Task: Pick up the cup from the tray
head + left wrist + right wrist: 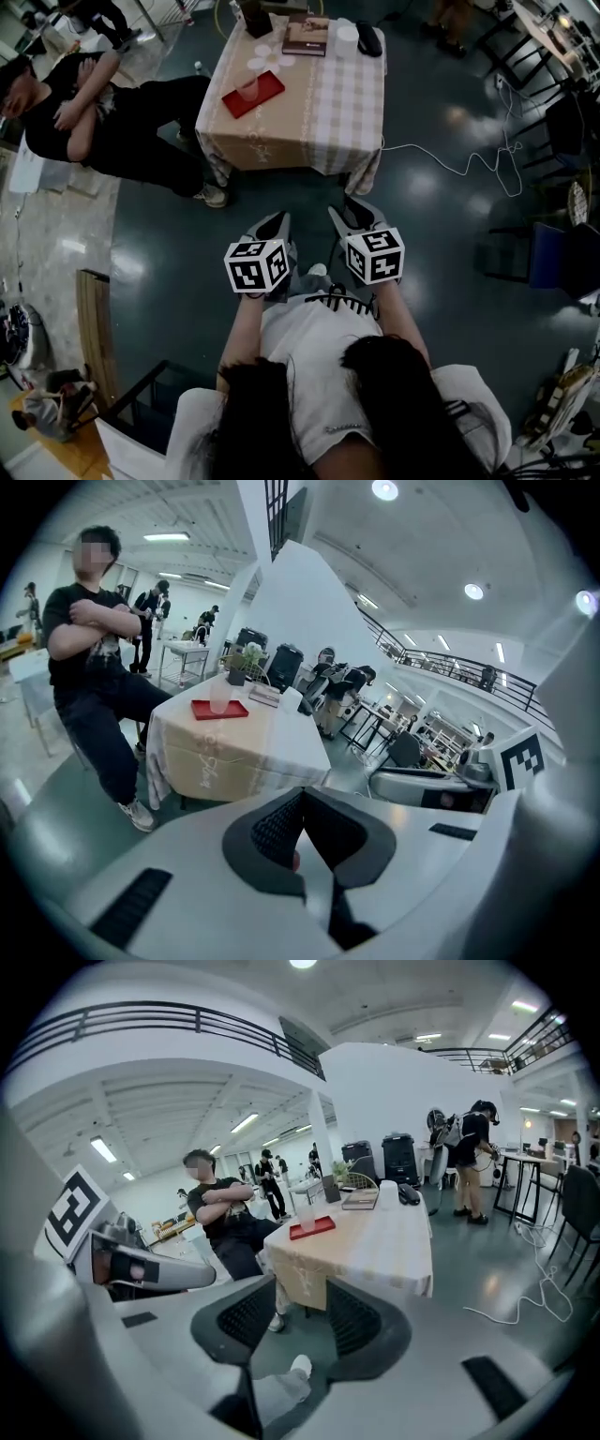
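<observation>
A clear cup (247,89) stands upright on a red tray (265,92) at the left of a cloth-covered table (323,108), well ahead of me. Both grippers are held low, short of the table and over the floor. My left gripper (278,223) is shut, its dark pads meeting with nothing between them (300,808). My right gripper (352,211) is open, and only floor and a shoe show through the gap (300,1321). The cup (219,697) and tray (204,711) look small and far off in the left gripper view. The cup (305,1217) and tray (317,1228) are equally distant in the right gripper view.
A seated person (94,112) with folded arms is left of the table. A book (307,35), a white roll (347,33) and a black object (369,39) lie at its far side. A white cable (469,167) runs over the floor to the right, near dark chairs (553,253).
</observation>
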Demonstrator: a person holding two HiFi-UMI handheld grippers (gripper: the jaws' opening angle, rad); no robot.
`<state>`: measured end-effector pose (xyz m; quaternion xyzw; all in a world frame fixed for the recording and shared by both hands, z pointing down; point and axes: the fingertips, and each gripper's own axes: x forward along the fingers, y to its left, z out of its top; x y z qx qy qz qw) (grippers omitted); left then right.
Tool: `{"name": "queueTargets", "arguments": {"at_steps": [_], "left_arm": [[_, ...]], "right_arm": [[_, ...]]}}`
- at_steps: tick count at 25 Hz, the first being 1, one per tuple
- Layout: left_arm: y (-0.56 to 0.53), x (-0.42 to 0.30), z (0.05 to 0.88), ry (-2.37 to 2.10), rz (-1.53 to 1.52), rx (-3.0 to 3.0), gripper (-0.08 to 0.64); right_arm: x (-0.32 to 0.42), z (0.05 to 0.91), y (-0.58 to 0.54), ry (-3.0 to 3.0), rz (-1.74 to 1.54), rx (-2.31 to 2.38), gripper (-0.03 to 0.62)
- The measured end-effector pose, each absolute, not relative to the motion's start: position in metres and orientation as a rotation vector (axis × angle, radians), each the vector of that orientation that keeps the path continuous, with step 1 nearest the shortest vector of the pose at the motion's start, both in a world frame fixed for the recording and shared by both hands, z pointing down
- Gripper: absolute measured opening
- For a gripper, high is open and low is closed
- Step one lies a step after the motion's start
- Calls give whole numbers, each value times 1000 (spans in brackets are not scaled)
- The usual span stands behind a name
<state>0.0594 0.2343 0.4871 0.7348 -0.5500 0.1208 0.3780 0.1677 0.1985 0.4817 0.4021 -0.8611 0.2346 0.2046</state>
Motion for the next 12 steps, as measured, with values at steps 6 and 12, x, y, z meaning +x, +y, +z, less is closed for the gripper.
{"name": "queueTargets", "arguments": {"at_steps": [6, 12], "left_arm": [[199, 40, 494, -1398, 321, 1878, 8], [140, 16, 487, -1417, 318, 1897, 8]], "right_arm": [[144, 475, 165, -2447, 602, 1076, 253], [120, 468, 113, -2443, 548, 1059, 288]]}}
